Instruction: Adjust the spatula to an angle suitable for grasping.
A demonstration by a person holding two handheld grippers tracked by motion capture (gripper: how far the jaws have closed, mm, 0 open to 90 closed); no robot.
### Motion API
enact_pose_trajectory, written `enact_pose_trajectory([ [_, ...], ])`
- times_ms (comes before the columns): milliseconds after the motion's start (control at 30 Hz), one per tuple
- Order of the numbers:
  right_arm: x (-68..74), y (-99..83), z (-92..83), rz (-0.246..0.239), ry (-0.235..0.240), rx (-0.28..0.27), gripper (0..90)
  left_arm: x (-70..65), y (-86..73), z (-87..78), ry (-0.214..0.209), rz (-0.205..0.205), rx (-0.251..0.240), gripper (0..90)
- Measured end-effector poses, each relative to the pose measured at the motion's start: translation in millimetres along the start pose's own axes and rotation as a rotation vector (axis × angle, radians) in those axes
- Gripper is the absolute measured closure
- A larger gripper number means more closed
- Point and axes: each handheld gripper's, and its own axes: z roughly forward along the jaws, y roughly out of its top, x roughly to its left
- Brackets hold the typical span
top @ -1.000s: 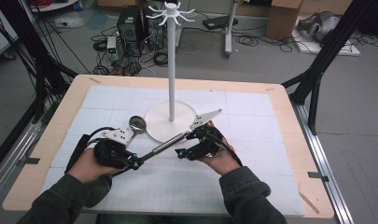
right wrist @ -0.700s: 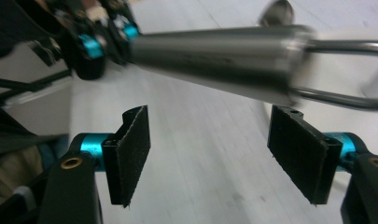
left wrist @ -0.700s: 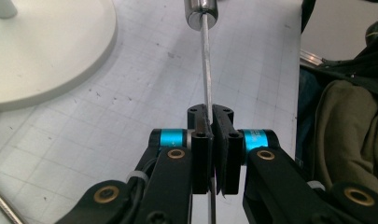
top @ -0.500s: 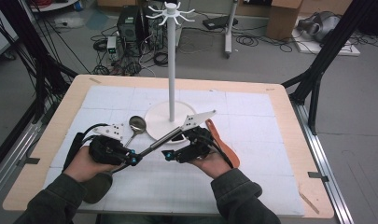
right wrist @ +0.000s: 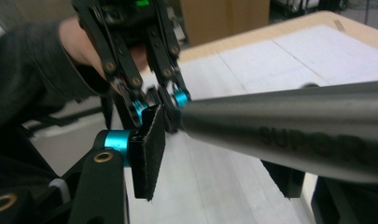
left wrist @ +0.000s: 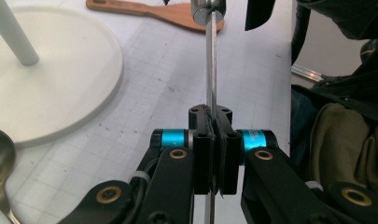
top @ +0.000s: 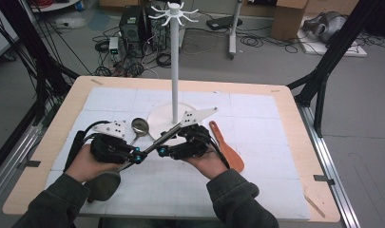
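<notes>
Meanwhile, the right gripper (top: 167, 151) has just been closing its jaws around the thick grey handle (right wrist: 289, 133) of a long steel kitchen utensil (top: 149, 148), though the pads do not yet appear to press on it: in the right gripper view the left pad (right wrist: 147, 151) stands just beside the handle with a gap. A second ago that hand sat nearer the white round base (top: 178, 116) of the tall white hanging stand (top: 174, 61); it has since drawn back toward the person. The left gripper (top: 133, 157) is clamped tight on the utensil's thin flat shaft (left wrist: 211, 70). This looks like a handover between hands, with the second grip not yet made.

Held above the white mat (top: 256, 123), the utensil's long axis runs diagonally, its dark head (top: 103, 184) low by the left wrist and its handle rising toward the stand's base. A steel spoon (top: 139, 127) and a wooden spatula (top: 226, 147) lie on the mat.
</notes>
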Motion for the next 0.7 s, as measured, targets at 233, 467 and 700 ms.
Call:
enact_pose_trajectory([
  [233, 1.6, 4.7, 0.6, 0.0, 0.032, -0.049, 56.7, -3.3, 6.4, -0.1, 0.004, 0.022, -0.022, 87.0],
  [467, 1.1, 6.9, -5.6, 0.003, 0.054, -0.071, 64.7, -5.9, 10.6, 0.1, -0.014, 0.03, -0.038, 86.7],
  [700, 8.6, 17.4, -9.7, -0.044, 0.056, -0.061, 67.1, -5.6, 11.0, -2.6, -0.045, 0.028, -0.075, 84.5],
])
